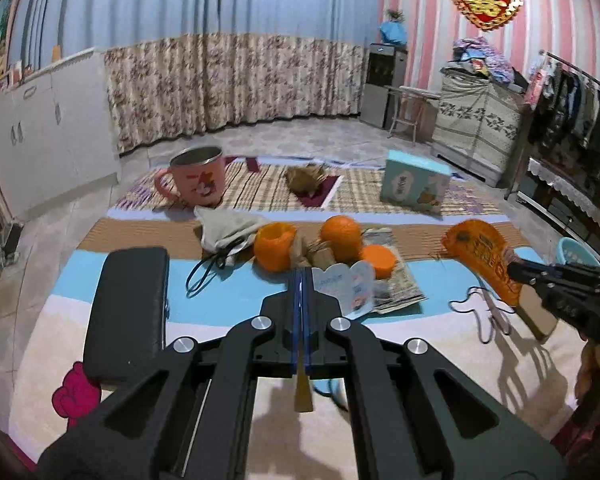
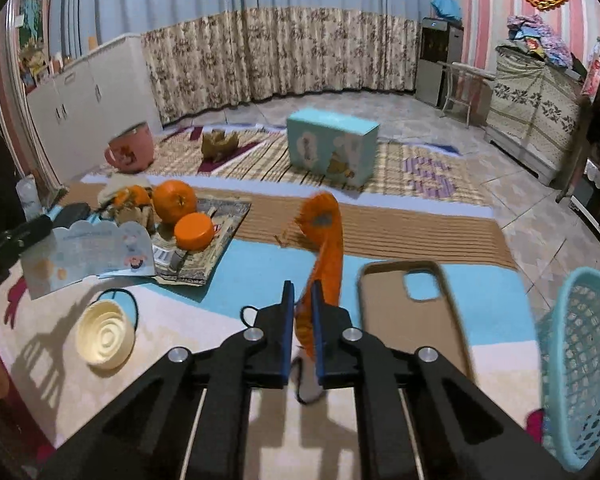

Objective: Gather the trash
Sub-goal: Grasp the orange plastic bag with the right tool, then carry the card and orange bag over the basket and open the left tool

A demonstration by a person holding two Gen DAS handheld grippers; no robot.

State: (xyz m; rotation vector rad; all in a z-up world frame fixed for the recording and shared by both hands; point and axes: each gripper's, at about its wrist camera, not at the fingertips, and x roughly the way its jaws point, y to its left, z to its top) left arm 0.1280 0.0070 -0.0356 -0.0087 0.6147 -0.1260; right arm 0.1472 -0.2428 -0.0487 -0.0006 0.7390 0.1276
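Two grippers are working on the mat [image 1: 228, 304]. We are squeezing an orange wrapper [image 2: 324, 248] in our right gripper [image 2: 302, 312]; its blue fingers [image 2: 287, 320] are pinching the lower end, and the wrapper is sticking up in the middle of the right wrist view. In the left wrist view the same wrapper [image 1: 482, 258] is showing at the right edge, up off the mat. We are clamping our left gripper [image 1: 302, 280] shut on a pale paper card [image 1: 348, 286], which is hanging just right of the fingertips. Behind the card, oranges [image 1: 340, 240] are sitting on a newspaper [image 1: 400, 284] in the middle of the frame. A black case [image 1: 128, 308] is lying at the lower left. A blue basket [image 2: 584, 364] is standing at the lower right of the right wrist view, beside a tan phone case [image 2: 408, 312]. A cream lid [image 2: 105, 334] is lying at the lower left. A pink cup [image 1: 198, 178] and a blue box [image 1: 414, 186] are standing farther back.
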